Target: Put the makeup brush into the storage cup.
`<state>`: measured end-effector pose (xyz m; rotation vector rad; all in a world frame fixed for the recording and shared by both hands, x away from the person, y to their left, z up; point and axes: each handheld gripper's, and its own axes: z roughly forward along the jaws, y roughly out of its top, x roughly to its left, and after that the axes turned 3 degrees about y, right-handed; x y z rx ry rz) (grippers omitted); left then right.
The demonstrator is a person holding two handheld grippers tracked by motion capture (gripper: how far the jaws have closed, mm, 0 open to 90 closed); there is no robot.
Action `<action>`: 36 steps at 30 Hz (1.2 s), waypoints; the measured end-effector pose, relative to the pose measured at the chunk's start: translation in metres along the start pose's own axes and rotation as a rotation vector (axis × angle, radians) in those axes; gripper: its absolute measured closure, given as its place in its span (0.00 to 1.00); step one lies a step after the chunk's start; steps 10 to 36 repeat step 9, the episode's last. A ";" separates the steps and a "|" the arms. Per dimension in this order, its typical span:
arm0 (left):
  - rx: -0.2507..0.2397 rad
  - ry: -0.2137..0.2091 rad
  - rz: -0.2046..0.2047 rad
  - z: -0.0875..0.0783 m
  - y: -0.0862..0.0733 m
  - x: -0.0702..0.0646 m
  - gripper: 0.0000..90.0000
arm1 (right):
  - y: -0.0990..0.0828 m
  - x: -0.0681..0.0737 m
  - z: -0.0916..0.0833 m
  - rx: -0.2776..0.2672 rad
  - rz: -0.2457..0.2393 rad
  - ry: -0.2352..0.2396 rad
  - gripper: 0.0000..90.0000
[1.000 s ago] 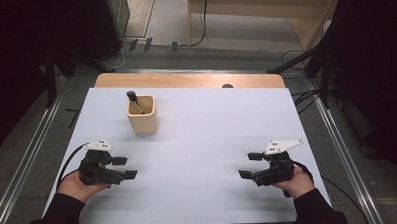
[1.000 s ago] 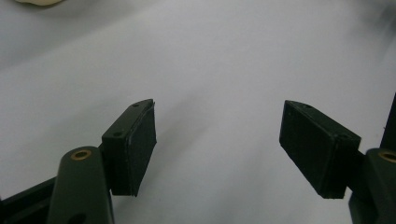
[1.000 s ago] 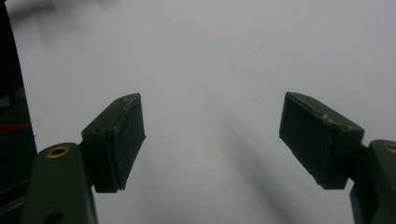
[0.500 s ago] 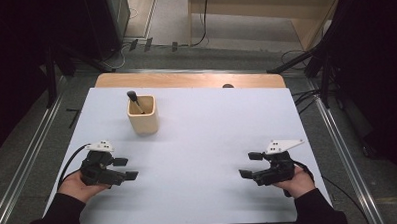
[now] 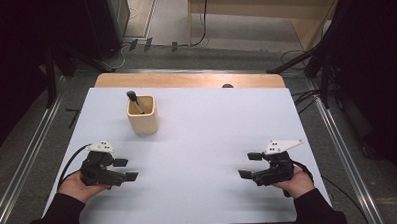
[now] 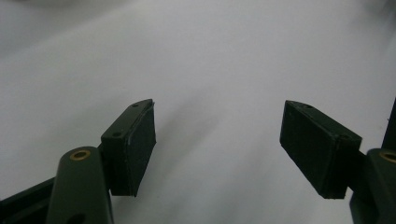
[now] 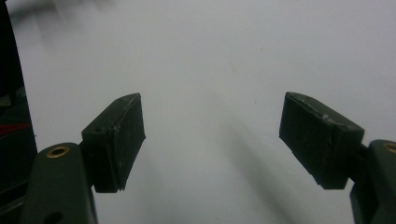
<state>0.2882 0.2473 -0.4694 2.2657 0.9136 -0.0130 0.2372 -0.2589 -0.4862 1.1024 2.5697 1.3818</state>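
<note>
A white-topped table [image 5: 212, 141] with a wooden far edge [image 5: 185, 80] at twelve o'clock — grey floor [image 5: 173, 23], cables [image 5: 304, 56] at two, dark surroundings.

One wooden cup [image 5: 142, 115] stands on the tabletop [image 5: 212, 131], holding one dark-handled tool [image 5: 134, 100]. Two tongs: left [image 5: 126, 170], right [image 5: 249, 165].

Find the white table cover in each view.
High view: white table cover spans the middle, under the wooden cup.
Left gripper view: behind the left gripper's open jaws.
Right gripper view: behind the right gripper's open jaws.
Shared landmark: those open jaws, also in the high view.
</note>
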 end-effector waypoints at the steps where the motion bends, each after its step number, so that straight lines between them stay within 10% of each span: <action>1: 0.001 0.000 0.001 0.000 0.000 0.000 0.30 | 0.000 0.000 0.000 -0.001 0.000 0.000 0.26; 36: 0.008 0.009 0.011 0.002 -0.001 0.000 0.29 | 0.000 0.000 0.000 0.002 -0.005 0.003 0.26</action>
